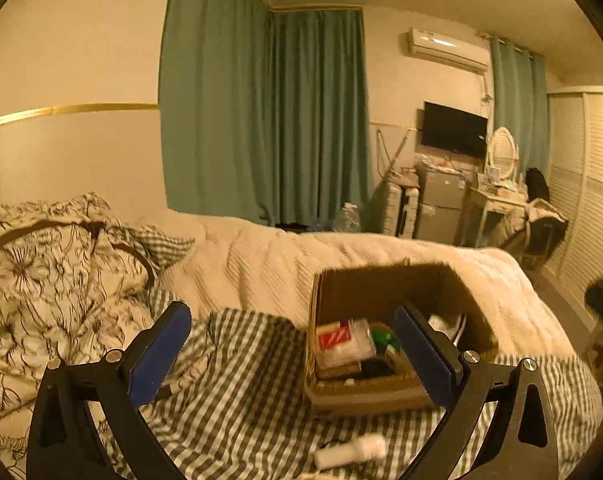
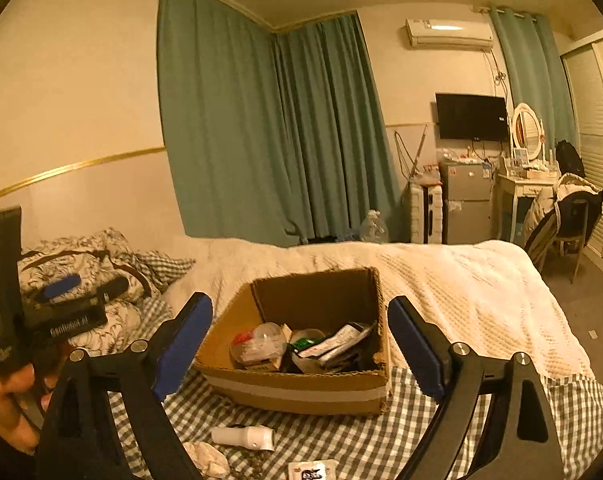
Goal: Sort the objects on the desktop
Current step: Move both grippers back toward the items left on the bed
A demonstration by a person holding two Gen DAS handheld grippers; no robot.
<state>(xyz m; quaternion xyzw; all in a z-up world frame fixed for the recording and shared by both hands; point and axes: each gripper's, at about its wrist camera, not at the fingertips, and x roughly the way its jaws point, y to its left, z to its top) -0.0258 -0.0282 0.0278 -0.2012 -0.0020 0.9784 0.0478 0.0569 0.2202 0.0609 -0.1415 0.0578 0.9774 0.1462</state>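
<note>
**A:** Where do I stand?

**B:** I have both tools up over the bed [image 2: 441, 280], and neither has hold of anything. My left gripper [image 1: 293, 348] has its jaws spread wide with nothing between them; my right gripper [image 2: 301, 344] is the same, wide and empty.

**A:** And the things to sort?

**B:** The cardboard box [image 2: 301, 388] sits on the checked sheet [image 2: 341, 436] near the bed's near edge, already part full of packets and small containers. Still loose on the sheet, between the box and me: a white bottle [image 2: 243, 437] lying on its side, a crumpled white wad [image 2: 205, 458] just beside it, and a small printed packet [image 2: 312, 470] at the very near edge.

**A:** What worries you?

**B:** The bottle is round and lies on soft cloth. If I close off-centre, I expect it to roll or squirt out of the pads. The sheet is loose too; reaching low, I could pinch fabric along with the bottle and drag the box. And the left view is blurred, so I'd judge depth from the right view.
</note>
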